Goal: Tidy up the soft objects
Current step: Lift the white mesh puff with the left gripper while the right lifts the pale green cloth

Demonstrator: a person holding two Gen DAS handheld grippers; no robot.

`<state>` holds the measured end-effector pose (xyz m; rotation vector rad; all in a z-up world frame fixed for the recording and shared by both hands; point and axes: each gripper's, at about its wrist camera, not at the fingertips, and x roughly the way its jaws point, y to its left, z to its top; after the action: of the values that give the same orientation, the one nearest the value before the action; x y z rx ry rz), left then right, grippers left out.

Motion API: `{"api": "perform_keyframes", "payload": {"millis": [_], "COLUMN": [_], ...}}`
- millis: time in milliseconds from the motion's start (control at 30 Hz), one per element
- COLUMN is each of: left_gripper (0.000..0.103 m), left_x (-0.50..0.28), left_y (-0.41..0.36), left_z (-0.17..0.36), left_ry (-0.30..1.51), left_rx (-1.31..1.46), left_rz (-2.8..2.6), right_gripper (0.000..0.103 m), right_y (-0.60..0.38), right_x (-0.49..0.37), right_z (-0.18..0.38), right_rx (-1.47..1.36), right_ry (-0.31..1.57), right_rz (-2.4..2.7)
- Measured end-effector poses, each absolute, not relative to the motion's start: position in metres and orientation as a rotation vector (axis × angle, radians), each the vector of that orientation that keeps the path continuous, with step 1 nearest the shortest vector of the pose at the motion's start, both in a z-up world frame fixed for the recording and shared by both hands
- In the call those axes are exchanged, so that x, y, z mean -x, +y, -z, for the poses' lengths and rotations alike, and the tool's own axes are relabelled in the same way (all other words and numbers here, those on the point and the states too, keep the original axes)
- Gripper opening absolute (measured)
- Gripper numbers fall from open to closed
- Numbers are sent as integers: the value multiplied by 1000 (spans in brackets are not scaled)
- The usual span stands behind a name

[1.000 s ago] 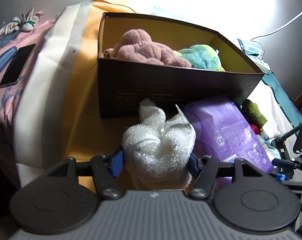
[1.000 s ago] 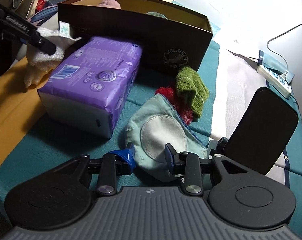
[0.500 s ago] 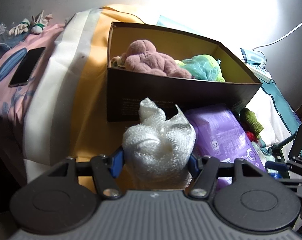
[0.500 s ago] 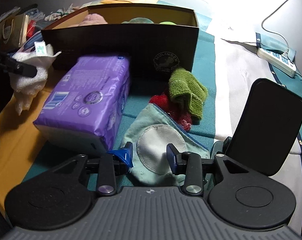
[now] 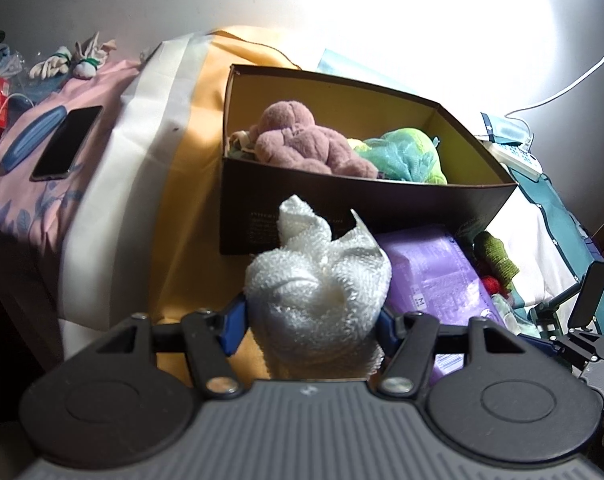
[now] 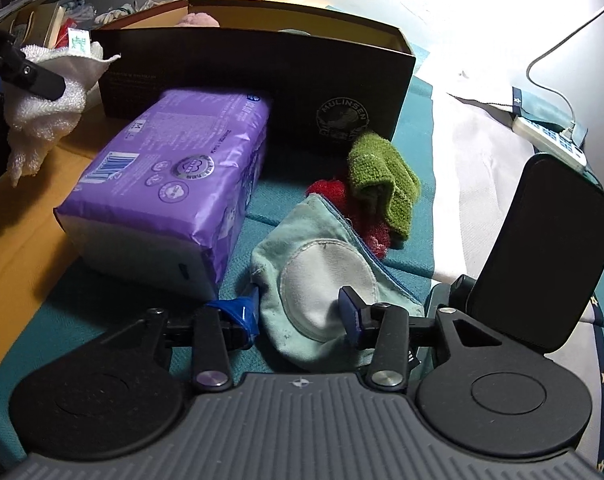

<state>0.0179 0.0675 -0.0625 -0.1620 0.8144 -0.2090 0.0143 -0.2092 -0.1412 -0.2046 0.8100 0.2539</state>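
I'm holding the white cloth [image 5: 318, 292] bunched between the left gripper [image 5: 311, 322] pads, clamped on both sides, and the dark box [image 5: 366, 208] is sitting just ahead of and above that claw, its open top facing up and its long side running across my view from left to right. So I'm judging the coming move as up and forward over the near wall, and the left hand is the nearer one. Inside I'm seeing a mauve plush [image 5: 302, 140] and a green mesh puff [image 5: 406, 152]. The right gripper [image 6: 298, 312] has just been opening; its jaws are standing apart around the pale teal pouch [image 6: 322, 272], pads not pressing. Only the right view is showing the green knit piece [image 6: 382, 180] against the box's end; the box interior shows only from the left.
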Motion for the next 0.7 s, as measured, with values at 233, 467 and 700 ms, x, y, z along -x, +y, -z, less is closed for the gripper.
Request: {"api": "perform_keyframes", "payload": {"millis": [233,467,700], "left_gripper": [65,65,65], "left_x": [-11,-6,-8], "left_y": [62,62,59], "left_z": [50,40,26], "left_ry": [782,758,726], "left_rx": [157,147,110], "left_rz": [216,218,228], "right_gripper": [31,14,0], "right_y": [-201,-220,-232], "right_x": [-15,-23,-8], "right_z": [143,143,125], "right_rx": [187,57,-30], "right_ry": [808,817,769], "right_rz": [-248,-217,-217]}}
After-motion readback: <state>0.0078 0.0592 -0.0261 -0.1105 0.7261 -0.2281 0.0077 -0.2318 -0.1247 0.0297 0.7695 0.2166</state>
